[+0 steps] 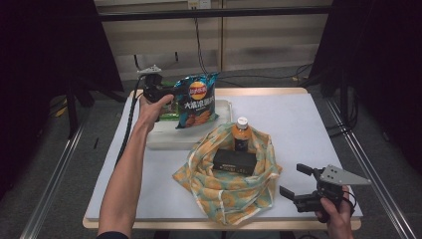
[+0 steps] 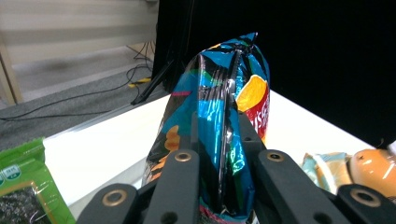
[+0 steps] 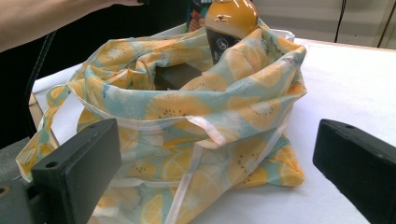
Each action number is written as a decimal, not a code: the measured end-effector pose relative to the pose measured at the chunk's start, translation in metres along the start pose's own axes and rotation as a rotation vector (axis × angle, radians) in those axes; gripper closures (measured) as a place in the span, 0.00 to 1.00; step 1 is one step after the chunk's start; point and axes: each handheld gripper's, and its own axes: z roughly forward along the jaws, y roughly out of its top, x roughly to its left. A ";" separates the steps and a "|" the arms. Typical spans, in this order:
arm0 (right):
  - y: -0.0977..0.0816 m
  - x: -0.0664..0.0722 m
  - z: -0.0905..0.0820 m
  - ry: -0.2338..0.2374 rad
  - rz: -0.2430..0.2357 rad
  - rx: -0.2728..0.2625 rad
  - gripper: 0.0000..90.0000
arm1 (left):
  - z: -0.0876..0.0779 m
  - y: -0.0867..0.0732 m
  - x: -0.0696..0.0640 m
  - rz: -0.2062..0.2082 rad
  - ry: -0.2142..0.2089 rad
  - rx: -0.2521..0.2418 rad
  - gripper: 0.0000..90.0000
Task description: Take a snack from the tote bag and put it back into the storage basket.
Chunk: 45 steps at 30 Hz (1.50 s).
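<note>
The left claw [image 1: 166,94] is closed on the blue chip bag [image 1: 197,101]; in the left gripper view its two black jaws press the bag's edge from both sides. The bag hangs upright above the white tray [image 1: 164,138] at the far left of the worktop [image 1: 298,129]. The right claw [image 1: 294,182] rests near the front right corner, jaws wide apart and holding nothing, facing the lemon-print cloth bag [image 1: 229,184].

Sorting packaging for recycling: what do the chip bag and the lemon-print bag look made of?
Chip bag: likely glossy plastic film, with bright glare and sharp crinkles. Lemon-print bag: apparently matte woven fabric, with soft folds and white tape edging.
</note>
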 end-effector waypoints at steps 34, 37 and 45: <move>0.000 0.003 0.001 0.026 -0.006 0.011 0.01 | 0.034 -0.018 0.008 0.058 0.064 0.043 0.30; 0.000 0.003 0.001 0.026 -0.009 0.015 0.01 | 0.030 -0.021 0.008 0.053 0.069 0.073 0.25; -0.001 0.005 0.001 0.028 -0.014 0.014 0.01 | 0.011 -0.024 0.001 0.065 0.105 0.067 0.18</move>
